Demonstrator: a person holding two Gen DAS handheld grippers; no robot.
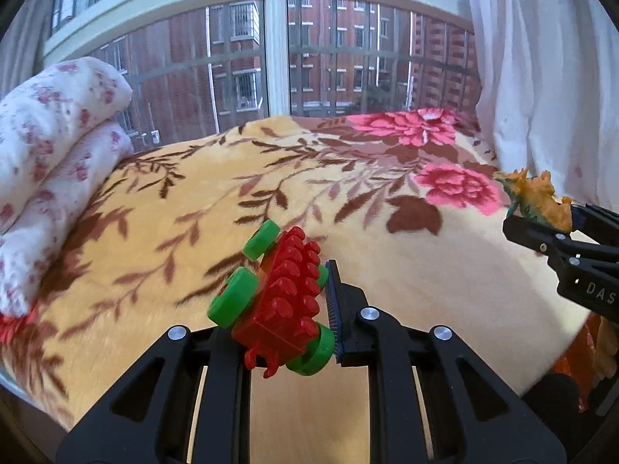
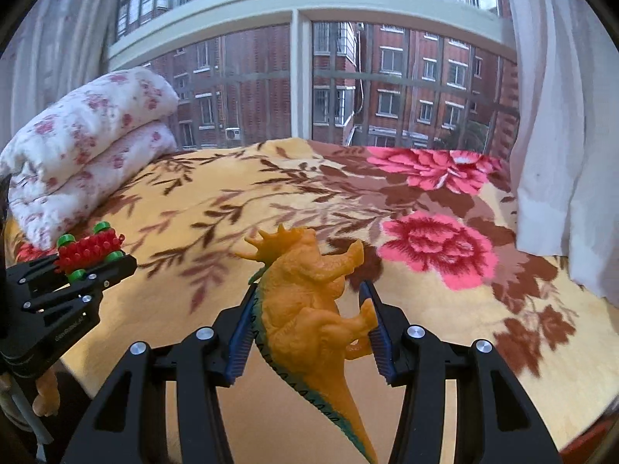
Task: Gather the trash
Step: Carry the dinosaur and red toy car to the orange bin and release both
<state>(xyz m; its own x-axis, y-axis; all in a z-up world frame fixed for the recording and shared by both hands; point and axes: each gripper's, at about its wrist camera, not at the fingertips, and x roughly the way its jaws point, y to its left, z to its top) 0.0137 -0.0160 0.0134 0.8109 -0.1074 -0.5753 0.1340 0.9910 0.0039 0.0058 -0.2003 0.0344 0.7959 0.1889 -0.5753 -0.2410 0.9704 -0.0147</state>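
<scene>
My left gripper is shut on a red studded toy car with green wheels, held tilted above the bed; the same toy car shows at the left of the right wrist view in the left gripper. My right gripper is shut on an orange toy dinosaur with a green back stripe, its tail hanging toward the camera. In the left wrist view the dinosaur pokes out of the right gripper at the right edge. Both toys hang above the floral blanket.
A rolled white quilt with pink flowers lies at the bed's left end. A white curtain hangs at the right, touching the blanket. A large barred window stands behind the bed. A small orange object shows below the left gripper.
</scene>
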